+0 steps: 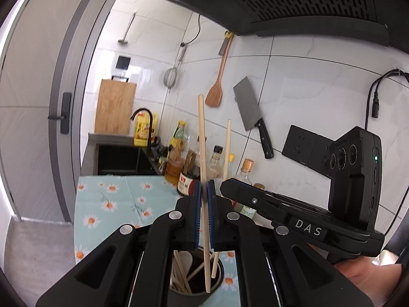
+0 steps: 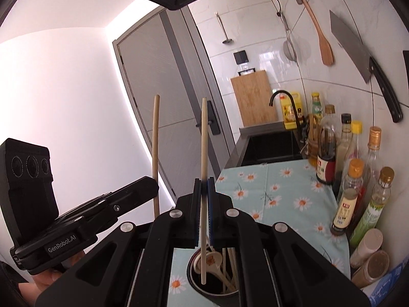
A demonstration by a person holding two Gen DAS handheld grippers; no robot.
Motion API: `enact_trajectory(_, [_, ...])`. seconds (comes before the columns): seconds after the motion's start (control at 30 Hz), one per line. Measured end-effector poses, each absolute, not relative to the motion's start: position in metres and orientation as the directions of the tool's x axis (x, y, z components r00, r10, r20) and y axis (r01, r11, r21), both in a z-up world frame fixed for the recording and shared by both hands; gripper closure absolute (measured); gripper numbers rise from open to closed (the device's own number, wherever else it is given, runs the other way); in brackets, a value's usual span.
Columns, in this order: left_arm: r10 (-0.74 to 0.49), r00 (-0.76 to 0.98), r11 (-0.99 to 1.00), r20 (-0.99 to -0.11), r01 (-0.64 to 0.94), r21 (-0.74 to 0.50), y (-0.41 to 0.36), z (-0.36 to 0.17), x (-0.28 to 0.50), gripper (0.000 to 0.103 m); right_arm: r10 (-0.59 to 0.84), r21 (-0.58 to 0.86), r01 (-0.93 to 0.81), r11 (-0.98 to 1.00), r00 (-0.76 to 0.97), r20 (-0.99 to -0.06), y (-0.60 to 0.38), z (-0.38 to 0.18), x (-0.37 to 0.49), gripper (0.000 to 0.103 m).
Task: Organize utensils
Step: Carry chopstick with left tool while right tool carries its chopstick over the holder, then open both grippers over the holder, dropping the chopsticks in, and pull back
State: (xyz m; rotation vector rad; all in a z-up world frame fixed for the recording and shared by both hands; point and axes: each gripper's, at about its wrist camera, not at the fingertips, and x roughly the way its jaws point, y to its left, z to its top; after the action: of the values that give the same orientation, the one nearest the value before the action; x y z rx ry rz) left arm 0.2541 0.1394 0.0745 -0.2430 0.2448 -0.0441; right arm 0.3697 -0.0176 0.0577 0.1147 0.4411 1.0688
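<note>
My left gripper is shut on a wooden chopstick held upright, its lower end inside the dark utensil holder below. My right gripper is shut on a second chopstick, also upright, its tip hanging over the holder. Each view shows the other gripper beside it: the right one with its chopstick, the left one with its chopstick. The holder contains several chopsticks and a ceramic spoon.
A daisy-print cloth covers the counter. Sauce and oil bottles line the tiled wall on the right. A cleaver, wooden spatula and strainer hang on the wall. A black sink, tap and cutting board lie beyond; range hood above.
</note>
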Motion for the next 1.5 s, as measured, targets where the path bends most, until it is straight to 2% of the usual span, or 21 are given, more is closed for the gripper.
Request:
enact_trajectory(0.2, [-0.105,0.977,0.962,-0.187,0.052,-0.267,0.147,0.061,0.264,0.099,0.853,0.295,-0.807,0.511,0.435,-0.289,-0.014,0.047,0.381,0.097])
enact_trajectory(0.3, [-0.111,0.977,0.957,-0.180,0.056,-0.284,0.151,0.052,0.269,0.099,0.841,0.297,-0.796,0.527,0.440,-0.315,-0.010,0.039,0.384,0.097])
enact_trajectory(0.53, [-0.104,0.972,0.955,-0.211,0.039,-0.293,0.153,0.028,0.277,0.099,0.821,0.301,-0.779,0.551,0.440,-0.363,-0.003,0.016,0.387,0.097])
enact_trajectory(0.7, [-0.092,0.958,0.953,-0.272,0.006,-0.302,0.153,0.008,0.282,0.099,0.810,0.316,-0.763,0.563,0.435,-0.393,-0.002,0.003,0.384,0.097])
enact_trajectory(0.73, [-0.104,0.953,0.951,-0.286,0.011,-0.308,0.153,0.006,0.283,0.098,0.807,0.322,-0.758,0.568,0.433,-0.402,-0.002,0.002,0.383,0.096])
enact_trajectory(0.8, [-0.101,0.950,0.953,-0.294,0.008,-0.303,0.152,0.002,0.280,0.098,0.803,0.340,-0.747,0.572,0.424,-0.419,-0.005,-0.001,0.384,0.078])
enact_trajectory(1.17, [-0.075,0.961,0.954,-0.265,-0.008,-0.300,0.150,0.017,0.249,0.097,0.816,0.375,-0.734,0.567,0.435,-0.382,-0.034,0.018,0.363,0.078])
enact_trajectory(1.2, [-0.075,0.962,0.953,-0.263,-0.008,-0.302,0.149,0.019,0.246,0.095,0.815,0.372,-0.734,0.568,0.438,-0.379,-0.036,0.020,0.360,0.078])
enact_trajectory(1.27, [-0.075,0.963,0.952,-0.257,-0.007,-0.305,0.146,0.023,0.238,0.074,0.815,0.365,-0.737,0.569,0.444,-0.373,-0.042,0.025,0.352,0.078])
enact_trajectory(1.4, [-0.066,0.967,0.956,-0.247,-0.010,-0.295,0.137,0.030,0.218,0.074,0.818,0.349,-0.748,0.565,0.452,-0.355,-0.056,0.035,0.332,0.077])
enact_trajectory(1.5, [-0.051,0.968,0.957,-0.246,-0.023,-0.290,0.131,0.034,0.203,0.073,0.828,0.340,-0.763,0.551,0.447,-0.340,-0.068,0.040,0.316,0.072])
